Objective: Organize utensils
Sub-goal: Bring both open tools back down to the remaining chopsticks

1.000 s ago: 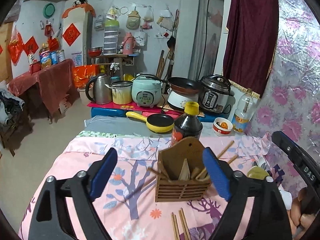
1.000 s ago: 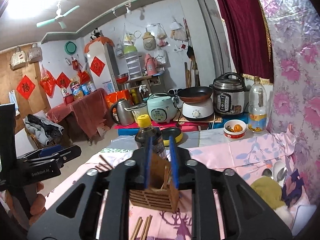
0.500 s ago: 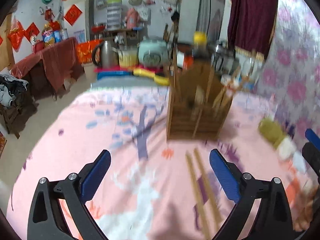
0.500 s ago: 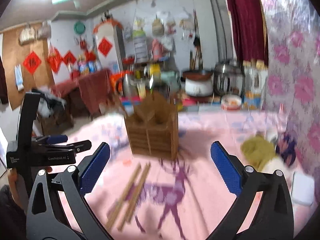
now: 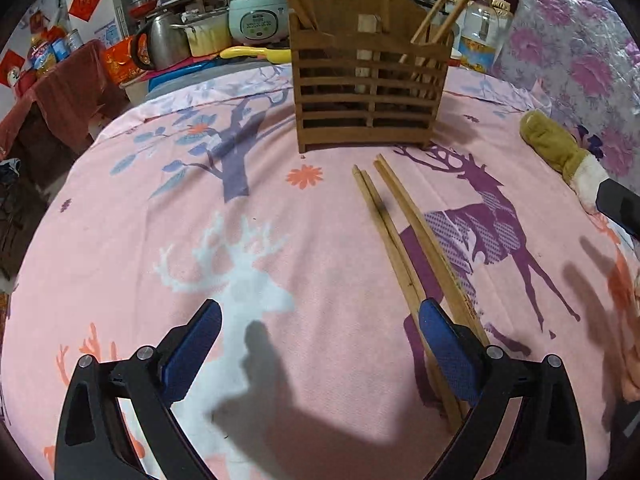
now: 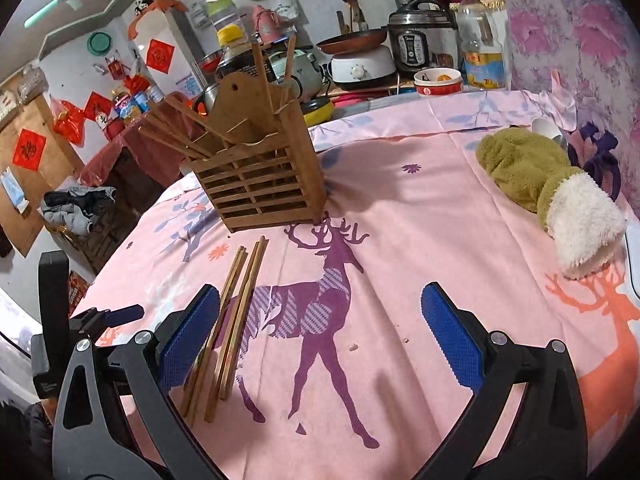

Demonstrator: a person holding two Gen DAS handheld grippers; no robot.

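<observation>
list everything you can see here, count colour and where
slatted wooden utensil holder: one, brown, upright on the pink deer-print cloth, chopsticks standing inside
loose wooden chopsticks: about four, light brown, lying flat in front of the holder, beside the left gripper's right finger
plush olive and white mitt: one, on the cloth's right side
red and white bowl: one, behind the cloth
dark sauce bottle with yellow cap: one, behind the holder
black pressure cooker: one, back counter
pale green rice cooker: one, back counter
steel kettle: one, back counter
left gripper: open, blue pads, low over the cloth
right gripper: open, blue pads, right of the chopsticks
</observation>
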